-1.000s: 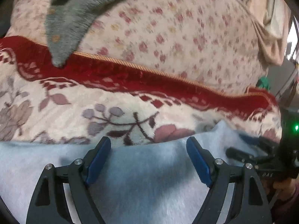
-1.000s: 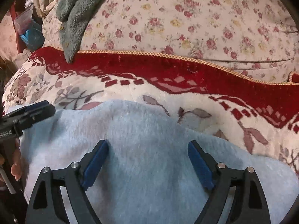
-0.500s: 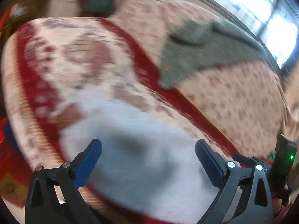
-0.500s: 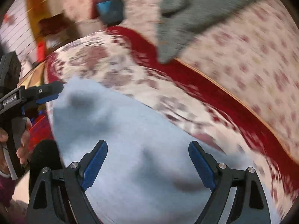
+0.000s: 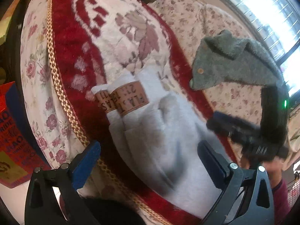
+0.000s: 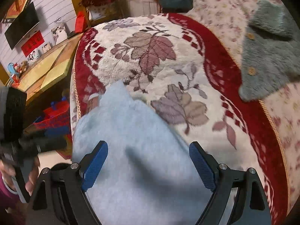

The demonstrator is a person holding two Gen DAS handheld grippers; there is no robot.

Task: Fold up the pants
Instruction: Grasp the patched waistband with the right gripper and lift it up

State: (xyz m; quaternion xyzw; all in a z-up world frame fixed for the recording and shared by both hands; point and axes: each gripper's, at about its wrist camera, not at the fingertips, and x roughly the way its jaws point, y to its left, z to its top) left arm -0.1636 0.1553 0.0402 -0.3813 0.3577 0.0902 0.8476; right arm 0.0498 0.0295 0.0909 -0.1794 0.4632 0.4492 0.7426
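1. While the pale blue pants (image 5: 153, 123) lie on the red floral blanket (image 5: 75, 56) of the sofa, we see their two cuffs, banded with brown paper labels (image 5: 129, 97), at the far end in the left wrist view.
2. The left claw (image 5: 148, 161) has just been opening and now stands released, with the pants below it, nothing gripped.
3. The right claw (image 6: 148, 165) is likewise released above the same fabric (image 6: 131, 131).
4. We judge the pants light, soft and fleecy: they will sag and crease freely, not slip.
5. We would take hold at an edge, near the cuffs or waistband, one claw per corner.
6. A grey garment (image 6: 270, 56) lies well apart, to the far right.
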